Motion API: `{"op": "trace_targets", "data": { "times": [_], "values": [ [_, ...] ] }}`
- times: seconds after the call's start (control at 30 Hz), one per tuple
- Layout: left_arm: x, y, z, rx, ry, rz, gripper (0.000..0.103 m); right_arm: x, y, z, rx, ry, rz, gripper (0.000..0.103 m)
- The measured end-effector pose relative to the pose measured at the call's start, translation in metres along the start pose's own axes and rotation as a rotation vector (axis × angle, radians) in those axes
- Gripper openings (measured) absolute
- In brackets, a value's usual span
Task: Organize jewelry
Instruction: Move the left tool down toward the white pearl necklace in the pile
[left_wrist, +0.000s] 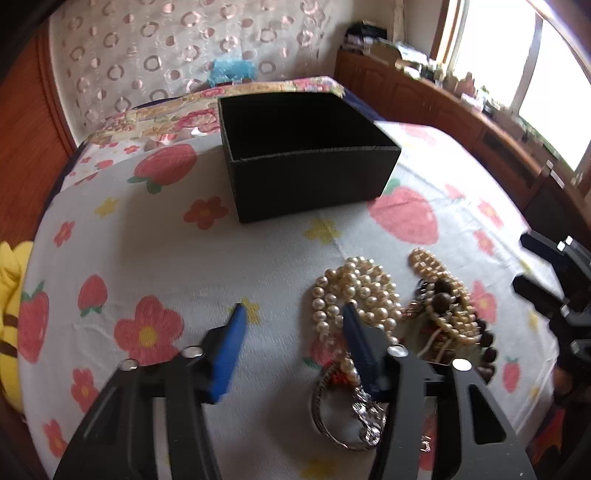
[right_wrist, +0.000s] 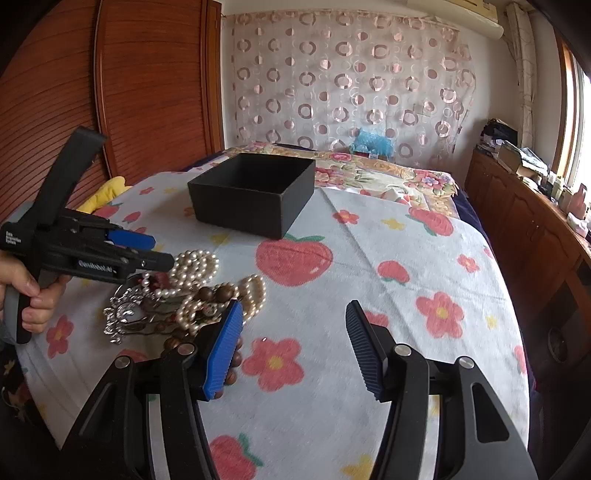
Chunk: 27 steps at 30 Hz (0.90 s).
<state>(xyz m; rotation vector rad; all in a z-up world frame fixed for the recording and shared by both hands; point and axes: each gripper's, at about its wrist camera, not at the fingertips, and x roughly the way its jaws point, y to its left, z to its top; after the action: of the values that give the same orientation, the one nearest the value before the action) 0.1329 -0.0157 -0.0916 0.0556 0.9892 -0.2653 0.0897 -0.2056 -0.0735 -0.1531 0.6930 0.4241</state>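
A pile of jewelry lies on the strawberry-print sheet: a pearl necklace (left_wrist: 354, 291) (right_wrist: 194, 264), a gold beaded bracelet (left_wrist: 443, 288) (right_wrist: 255, 291), dark wooden beads (left_wrist: 484, 339) (right_wrist: 214, 294) and a silver bangle with a charm (left_wrist: 354, 417) (right_wrist: 123, 314). An open, empty black box (left_wrist: 306, 155) (right_wrist: 255, 192) stands beyond it. My left gripper (left_wrist: 293, 314) (right_wrist: 157, 251) is open and empty, its right finger over the pearls. My right gripper (right_wrist: 295, 314) is open and empty, just right of the pile; it also shows at the right edge of the left wrist view (left_wrist: 532, 266).
A bed covered by the printed sheet (right_wrist: 406, 295) carries everything. A yellow cushion (left_wrist: 9, 295) (right_wrist: 107, 192) lies at the left edge. A wooden cabinet (right_wrist: 524, 229) with clutter runs along the right under a window. A wooden wardrobe (right_wrist: 147, 81) and a curtain (right_wrist: 351, 81) stand behind.
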Motion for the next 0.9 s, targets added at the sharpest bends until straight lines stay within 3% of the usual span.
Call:
{"op": "trace_targets", "data": {
  "times": [0.17, 0.53, 0.6, 0.63, 0.67, 0.77, 0.9],
  "values": [
    [0.0, 0.002, 0.005, 0.016, 0.018, 0.009, 0.036, 0.006, -0.003, 0.007, 0.0, 0.005, 0.006, 0.06],
    [0.01, -0.001, 0.008, 0.087, 0.059, 0.049, 0.036, 0.018, 0.001, 0.018, -0.013, 0.019, 0.032, 0.06],
    [0.012, -0.001, 0.01, 0.093, 0.055, 0.05, 0.033, 0.021, 0.003, 0.02, -0.02, 0.028, 0.046, 0.052],
    [0.012, 0.0, 0.011, 0.095, 0.052, 0.046, 0.024, 0.024, 0.003, 0.021, -0.023, 0.036, 0.052, 0.047],
    [0.013, 0.0, 0.013, 0.096, 0.052, 0.041, 0.007, 0.027, 0.003, 0.022, -0.025, 0.045, 0.061, 0.042],
    [0.009, 0.0, 0.015, 0.091, 0.035, 0.047, 0.007, 0.036, 0.002, 0.023, -0.032, 0.079, 0.092, 0.03],
    [-0.013, 0.0, 0.021, 0.078, -0.038, 0.048, 0.007, 0.051, -0.001, 0.023, -0.029, 0.135, 0.129, 0.023]
  ]
}}
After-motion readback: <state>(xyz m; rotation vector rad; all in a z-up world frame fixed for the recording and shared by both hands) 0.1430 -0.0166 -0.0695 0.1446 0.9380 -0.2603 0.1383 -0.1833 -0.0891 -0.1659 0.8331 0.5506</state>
